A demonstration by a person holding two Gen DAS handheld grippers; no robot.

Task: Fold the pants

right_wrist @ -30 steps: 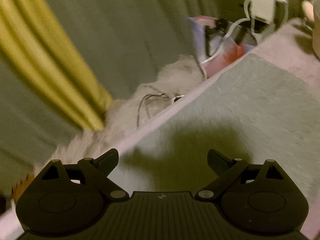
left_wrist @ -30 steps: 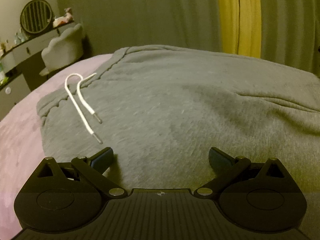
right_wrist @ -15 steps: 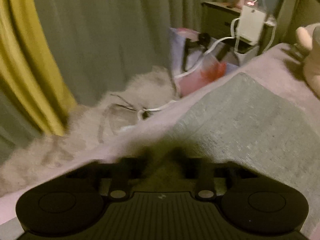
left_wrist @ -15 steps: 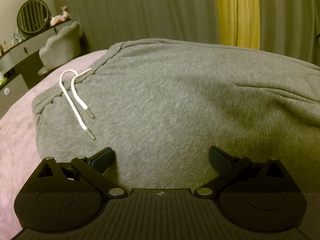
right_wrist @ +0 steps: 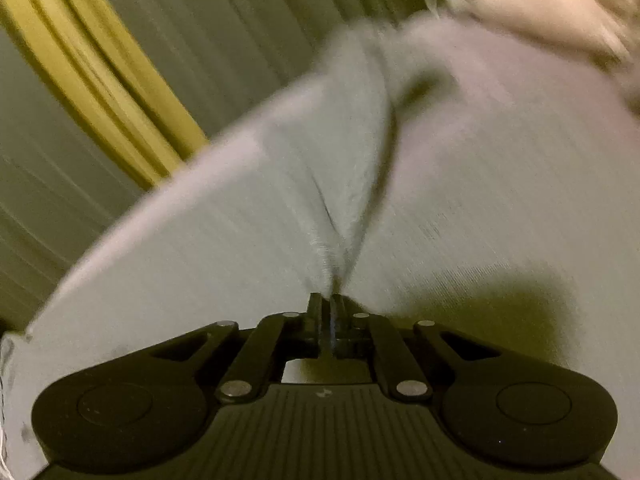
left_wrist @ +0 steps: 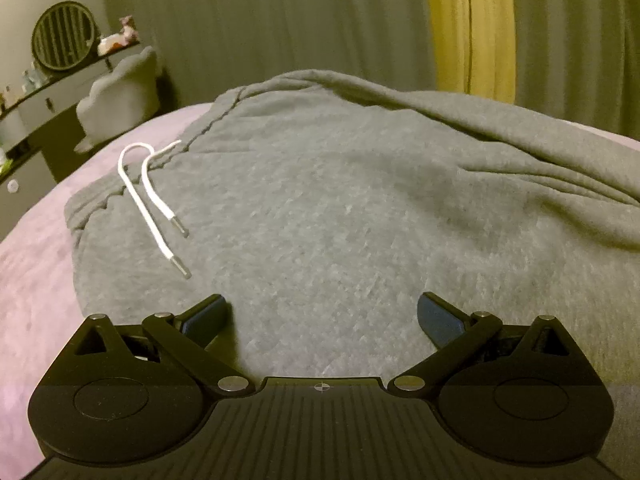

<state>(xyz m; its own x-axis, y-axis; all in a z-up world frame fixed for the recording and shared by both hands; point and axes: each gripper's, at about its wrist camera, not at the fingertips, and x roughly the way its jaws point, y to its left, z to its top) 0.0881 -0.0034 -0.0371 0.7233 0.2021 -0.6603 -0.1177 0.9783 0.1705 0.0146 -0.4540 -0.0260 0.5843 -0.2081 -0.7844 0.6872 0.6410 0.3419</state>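
Observation:
Grey sweatpants (left_wrist: 320, 200) lie spread on a pink bed cover (left_wrist: 36, 272). Their waistband is at the left, with a white drawstring (left_wrist: 152, 200) lying on the cloth. My left gripper (left_wrist: 322, 312) hovers low over the pants near the waist, open, with nothing between its fingers. In the blurred right wrist view my right gripper (right_wrist: 331, 300) is shut on a pinch of the pants (right_wrist: 240, 220). The cloth is drawn into creases that run to its fingertips, and a fold trails away from them.
Grey curtains with a yellow one (left_wrist: 472, 28) hang behind the bed. A pale padded chair (left_wrist: 120, 96) and a dresser with a round slatted object (left_wrist: 66, 40) stand at the far left. A pale soft shape (right_wrist: 540, 0) lies at the top right of the right wrist view.
My right gripper went from open to shut on the pants and swept fast across the bed with the cloth. In the left wrist view the pants' far right edge has bunched into a ridge.

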